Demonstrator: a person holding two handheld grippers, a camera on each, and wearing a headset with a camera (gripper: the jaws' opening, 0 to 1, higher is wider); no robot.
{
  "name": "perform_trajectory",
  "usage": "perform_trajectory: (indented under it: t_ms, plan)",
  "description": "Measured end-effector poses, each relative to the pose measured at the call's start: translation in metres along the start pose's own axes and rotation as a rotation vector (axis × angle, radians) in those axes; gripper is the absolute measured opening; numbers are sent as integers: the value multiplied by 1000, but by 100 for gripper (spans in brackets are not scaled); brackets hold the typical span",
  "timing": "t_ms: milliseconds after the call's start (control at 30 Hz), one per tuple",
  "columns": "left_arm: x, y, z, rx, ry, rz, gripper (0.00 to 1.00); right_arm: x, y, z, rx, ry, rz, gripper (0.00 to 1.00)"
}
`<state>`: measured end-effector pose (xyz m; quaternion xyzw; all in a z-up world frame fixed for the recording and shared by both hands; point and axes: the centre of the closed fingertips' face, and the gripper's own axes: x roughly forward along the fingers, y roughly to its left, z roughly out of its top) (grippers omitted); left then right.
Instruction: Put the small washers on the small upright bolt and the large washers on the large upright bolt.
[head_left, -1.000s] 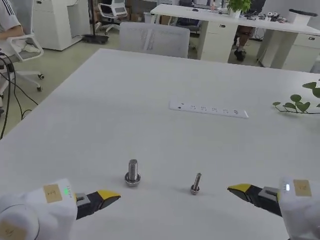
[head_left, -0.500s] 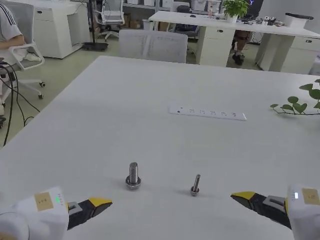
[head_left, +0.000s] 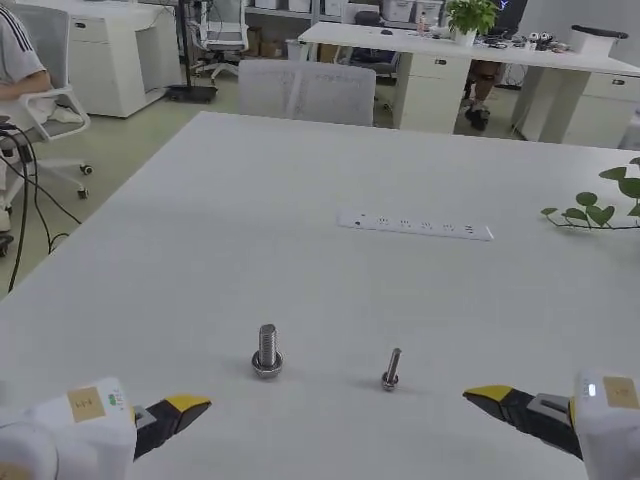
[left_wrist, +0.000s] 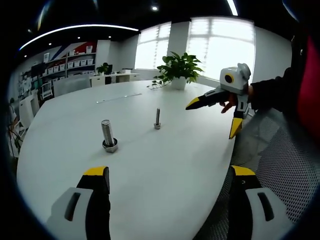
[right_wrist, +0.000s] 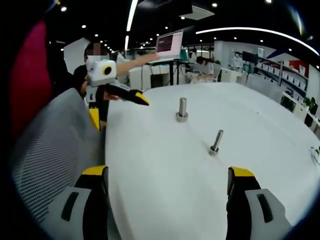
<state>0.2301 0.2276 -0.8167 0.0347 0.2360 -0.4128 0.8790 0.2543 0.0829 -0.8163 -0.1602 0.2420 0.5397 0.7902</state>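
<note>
Worktop (head_left: 300, 200): white, broad, beneath both tools. Left tool (head_left: 185, 408), right tool (head_left: 490, 398): jaws spread wide, holding nothing. Large bolt (head_left: 267, 350): upright, just ahead of left tool, ringed at its base. Small bolt (head_left: 392, 368): upright, between the tools, nearer the right. Washers: probably thin, stiff, light, slick steel; pinch across the rim. Whether the base rings are washers, cannot tell.

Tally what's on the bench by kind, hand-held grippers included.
Upright bolts: 2 (large bolt, small bolt)
Power strip: 1
Plant: 1
Hand-held grippers: 2 (left hand-held gripper, right hand-held gripper), both open
Total: 6
Washers at the bolt bases are too small to count.
</note>
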Motion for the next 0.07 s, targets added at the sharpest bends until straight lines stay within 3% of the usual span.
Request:
perform_trajectory:
  t_ms: [67]
  plan:
    - [0, -1, -1, 4, 4, -3, 100, 0, 0, 0, 5, 0, 0, 100]
